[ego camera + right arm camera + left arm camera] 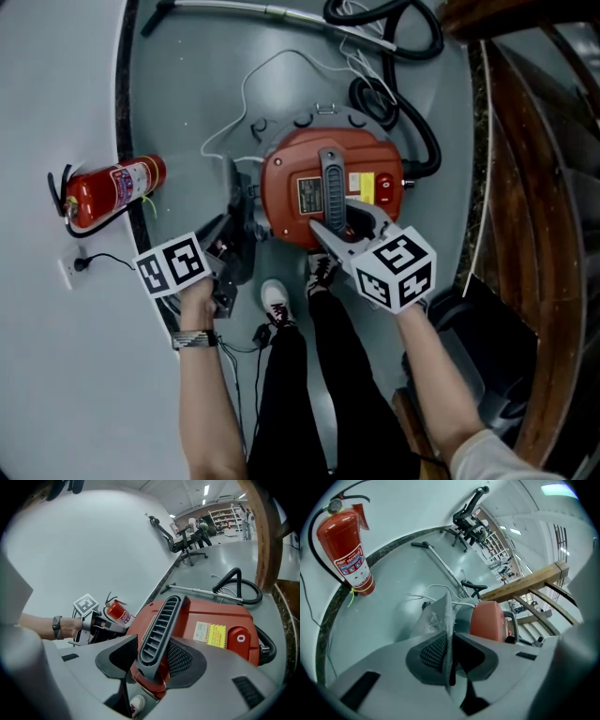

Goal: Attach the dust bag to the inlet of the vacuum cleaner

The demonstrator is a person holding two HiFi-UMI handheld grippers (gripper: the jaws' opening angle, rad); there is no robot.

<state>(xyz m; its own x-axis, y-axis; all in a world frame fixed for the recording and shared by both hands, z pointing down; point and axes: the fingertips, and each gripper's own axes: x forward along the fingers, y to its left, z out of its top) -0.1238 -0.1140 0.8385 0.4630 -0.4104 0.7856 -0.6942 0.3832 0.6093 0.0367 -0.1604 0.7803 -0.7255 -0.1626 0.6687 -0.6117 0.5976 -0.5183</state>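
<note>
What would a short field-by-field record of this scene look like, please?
Left hand-held gripper: shut on the dust bag, a thin pale sheet
Right hand-held gripper: shut on the black handle atop the red vacuum cleaner
Bag-to-inlet join: not visible in any view
By the wall: fire extinguisher, standing upright
</note>
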